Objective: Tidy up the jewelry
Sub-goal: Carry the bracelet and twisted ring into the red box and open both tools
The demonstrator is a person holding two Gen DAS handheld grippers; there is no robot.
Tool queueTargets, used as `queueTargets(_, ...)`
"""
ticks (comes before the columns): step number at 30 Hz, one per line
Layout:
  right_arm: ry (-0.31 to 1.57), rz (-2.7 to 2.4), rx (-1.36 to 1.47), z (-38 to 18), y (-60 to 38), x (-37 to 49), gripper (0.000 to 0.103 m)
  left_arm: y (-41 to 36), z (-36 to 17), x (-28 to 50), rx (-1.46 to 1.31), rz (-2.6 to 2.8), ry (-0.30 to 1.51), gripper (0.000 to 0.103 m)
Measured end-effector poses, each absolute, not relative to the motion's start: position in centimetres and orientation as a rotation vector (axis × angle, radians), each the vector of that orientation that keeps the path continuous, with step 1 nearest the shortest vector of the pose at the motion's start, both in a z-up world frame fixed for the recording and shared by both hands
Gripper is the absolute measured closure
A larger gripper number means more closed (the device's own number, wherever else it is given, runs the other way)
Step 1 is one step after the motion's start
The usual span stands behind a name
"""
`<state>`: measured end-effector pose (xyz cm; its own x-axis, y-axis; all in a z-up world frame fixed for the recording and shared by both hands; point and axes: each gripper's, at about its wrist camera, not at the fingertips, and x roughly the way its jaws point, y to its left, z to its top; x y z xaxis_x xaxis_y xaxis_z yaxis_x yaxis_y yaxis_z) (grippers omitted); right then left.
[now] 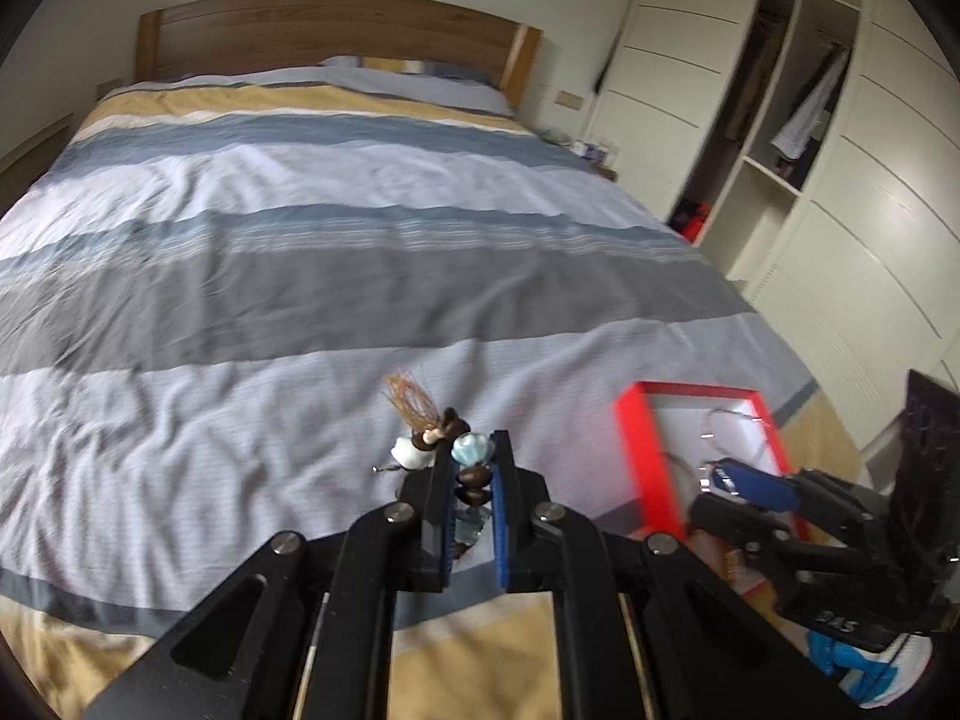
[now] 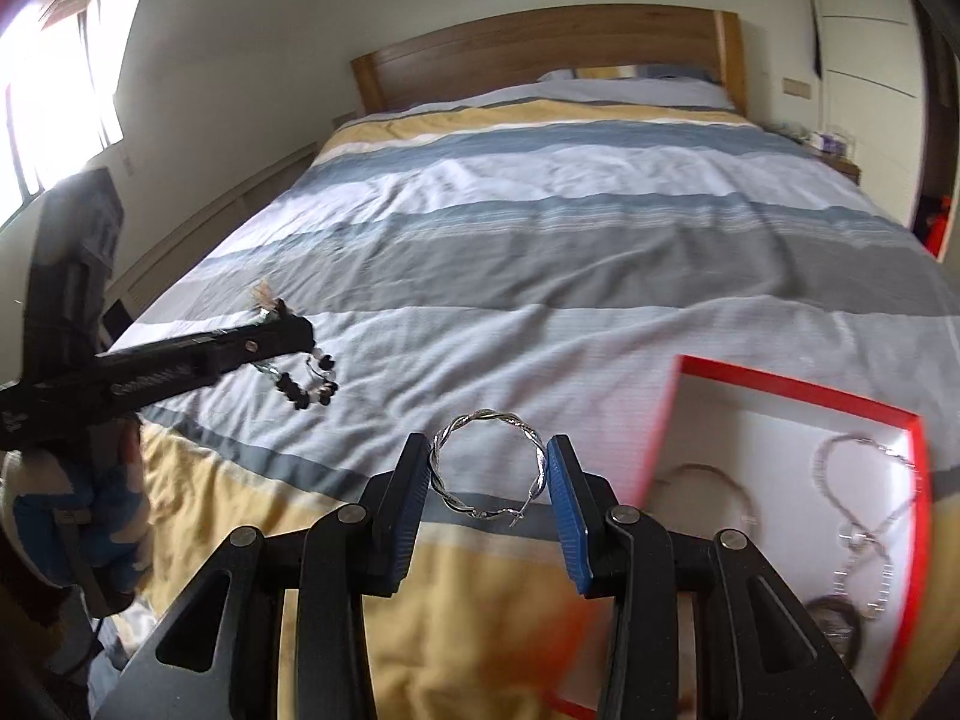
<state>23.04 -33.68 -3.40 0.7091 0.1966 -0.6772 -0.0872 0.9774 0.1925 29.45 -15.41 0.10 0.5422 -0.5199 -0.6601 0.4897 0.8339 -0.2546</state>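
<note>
My left gripper (image 1: 474,468) is shut on a beaded bracelet (image 1: 471,477) with brown, white and pale blue beads and a tan tassel, held above the bed. In the right wrist view the left gripper (image 2: 300,333) shows at the left with the bracelet (image 2: 306,387) dangling below it. My right gripper (image 2: 487,468) is shut on a twisted silver bangle (image 2: 487,465), held upright between the blue pads. In the left wrist view the right gripper (image 1: 729,480) hovers over the red-rimmed white box (image 1: 636,444). The box (image 2: 780,387) holds a silver chain (image 2: 864,516) and other bracelets.
The striped duvet (image 1: 300,240) covers the whole bed, with a wooden headboard (image 1: 324,30) at the far end. White wardrobes (image 1: 870,180) stand to the right. A window (image 2: 54,96) is on the left wall.
</note>
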Motion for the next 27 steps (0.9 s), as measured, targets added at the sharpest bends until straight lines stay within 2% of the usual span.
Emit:
queueTargets(7,0.784,0.023,0.139,-4.0,-42.0,21.0,0.064,-25.1,0.9,26.8,-0.005,-0.774,0.806,0.095)
queueTargets(14,0.824,-0.053,0.131,-6.1,-47.6,22.3,0.064,-33.0,-2.0,25.7,0.067,-0.879,0.878,0.094)
queueTargets(27,0.944,-0.051,0.135,-11.0,-50.6,24.9,0.063,-36.0,-9.4,26.8,0.143,-0.834,1.028,0.094)
